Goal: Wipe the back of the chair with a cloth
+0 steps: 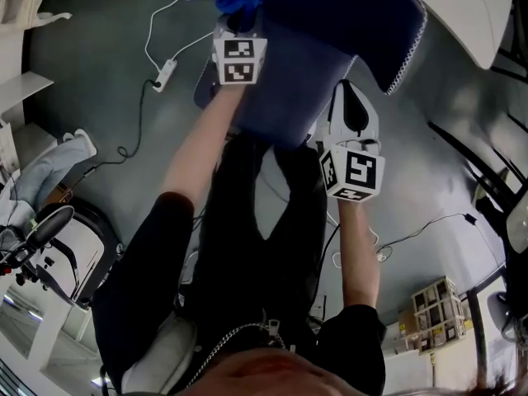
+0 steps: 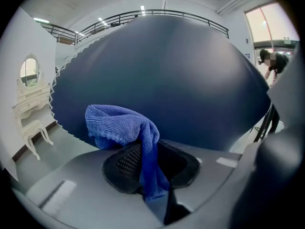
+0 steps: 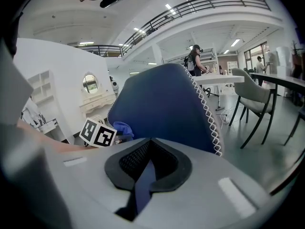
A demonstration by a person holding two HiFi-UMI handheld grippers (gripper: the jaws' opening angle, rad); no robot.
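Grey floor below: left gripper clamps the blue microfibre cloth before the dark-blue padded chair back; right gripper, nearly closed, holds nothing. Best: press flat, overlap strokes.

- My left gripper reaches forward with a blue cloth bunched at its tip, at the edge of the dark blue chair back.
- My right gripper sits just beside the chair seat, apart from the cloth.
- A white power strip lies on the grey floor at left.
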